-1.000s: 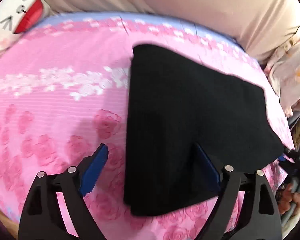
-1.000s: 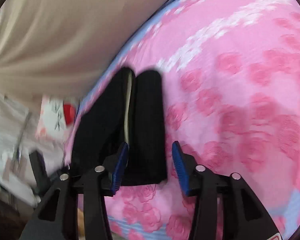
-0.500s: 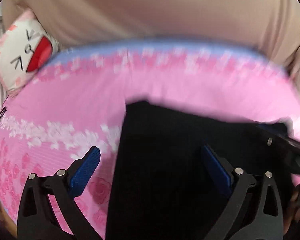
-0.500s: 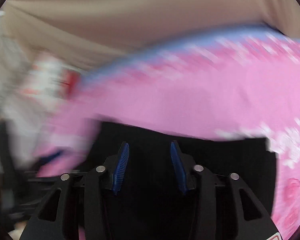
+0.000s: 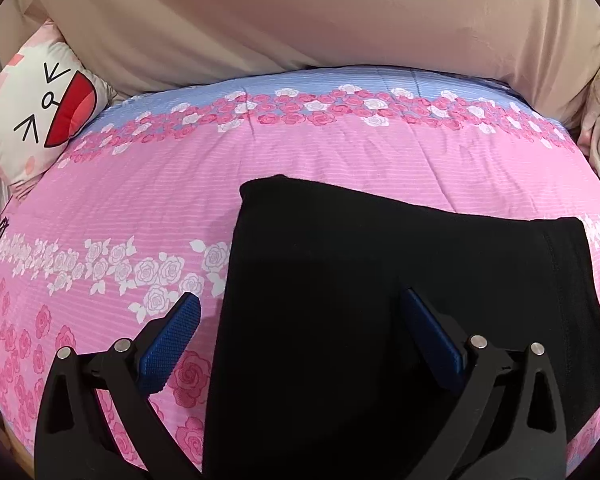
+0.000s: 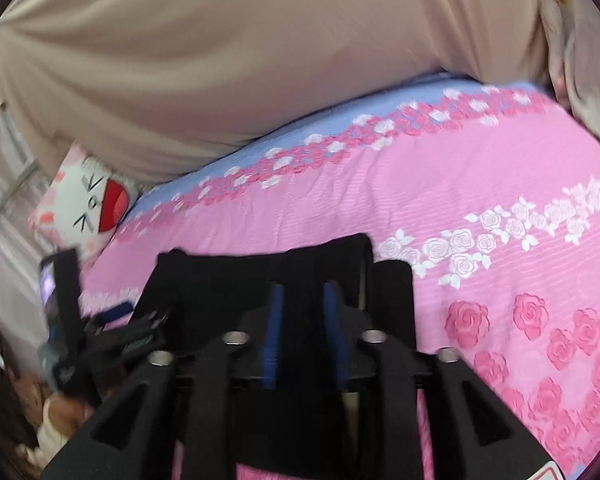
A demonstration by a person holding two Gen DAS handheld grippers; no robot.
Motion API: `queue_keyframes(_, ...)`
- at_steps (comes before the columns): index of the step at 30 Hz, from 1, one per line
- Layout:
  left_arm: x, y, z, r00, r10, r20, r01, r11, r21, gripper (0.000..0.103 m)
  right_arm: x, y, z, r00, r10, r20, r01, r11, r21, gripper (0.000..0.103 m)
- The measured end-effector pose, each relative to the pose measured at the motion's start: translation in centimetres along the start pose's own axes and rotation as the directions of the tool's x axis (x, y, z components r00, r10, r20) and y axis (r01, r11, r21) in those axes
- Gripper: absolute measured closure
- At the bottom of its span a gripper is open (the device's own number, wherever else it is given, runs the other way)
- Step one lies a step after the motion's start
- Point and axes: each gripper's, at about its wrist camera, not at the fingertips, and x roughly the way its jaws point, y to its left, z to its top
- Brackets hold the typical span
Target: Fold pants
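Black pants (image 5: 400, 300) lie folded on the pink bedspread (image 5: 140, 200). Left tongs (image 5: 300, 328) gape wide above their left edge, gripping nothing. Right tongs (image 6: 304, 332), just reopening partway, straddle pants fabric.

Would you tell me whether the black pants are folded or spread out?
Folded: the black pants lie as a compact block on the pink bedspread, with stacked layers showing.
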Motion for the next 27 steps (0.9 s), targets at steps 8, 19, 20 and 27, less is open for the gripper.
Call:
queue_keyframes(8,-0.6,-0.2,-0.3,1.000,0.015,-0.002,-0.015,1.000,0.001,0.005,1.2,2.4,-4.5,0.992,0.014,-0.126,-0.025,0.996,-0.090,0.068)
queue_keyframes(19,-5.7,3.9,-3.3,0.971,-0.239,-0.029,0.238,0.971,-0.032,0.005,-3.5,-3.9,-4.6,0.997,-0.078,-0.021,0.079,0.995,0.053,0.021)
queue_keyframes(20,-5.3,4.8,-4.1,0.961,-0.270,-0.055,0.267,0.962,-0.059,0.005,-3.3,-5.2,-4.8,0.997,-0.055,-0.046,0.059,0.993,0.100,0.021)
queue_keyframes(27,-2.2,4.6,-6.5,0.896,-0.426,-0.125,0.408,0.901,-0.148,0.006,1.9,-7.1,-6.5,0.973,0.194,-0.129,-0.151,0.946,0.287,0.022)
